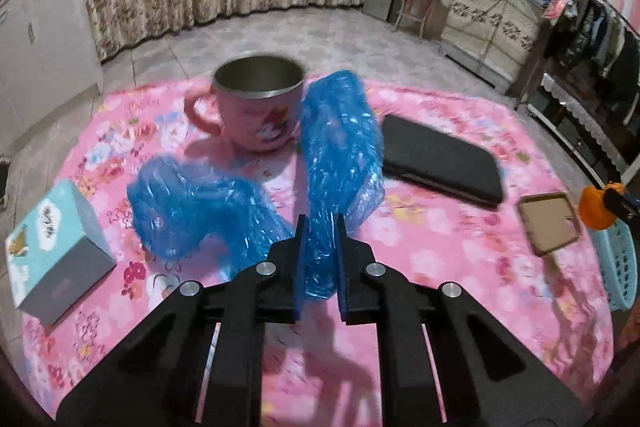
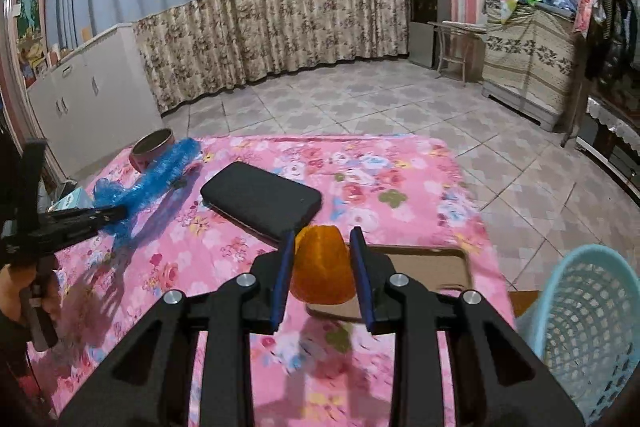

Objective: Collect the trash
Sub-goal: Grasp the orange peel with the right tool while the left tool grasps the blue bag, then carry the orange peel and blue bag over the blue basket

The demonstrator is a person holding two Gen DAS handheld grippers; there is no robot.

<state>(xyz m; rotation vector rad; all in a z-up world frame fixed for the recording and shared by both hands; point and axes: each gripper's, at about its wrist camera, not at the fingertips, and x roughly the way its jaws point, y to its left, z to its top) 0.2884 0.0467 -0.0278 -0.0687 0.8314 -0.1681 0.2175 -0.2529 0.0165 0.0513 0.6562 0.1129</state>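
Left wrist view: left gripper (image 1: 320, 223) pinches the blue bag (image 1: 336, 131), stretched toward the table's far edge. Right gripper (image 2: 322, 239) clamps orange peel (image 2: 320, 267) near the basket (image 2: 576, 327).

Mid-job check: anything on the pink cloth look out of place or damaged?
Nothing looks damaged or spilled. Only trash stands out: crumpled blue plastic pinched in the left gripper, orange peel in the right gripper.
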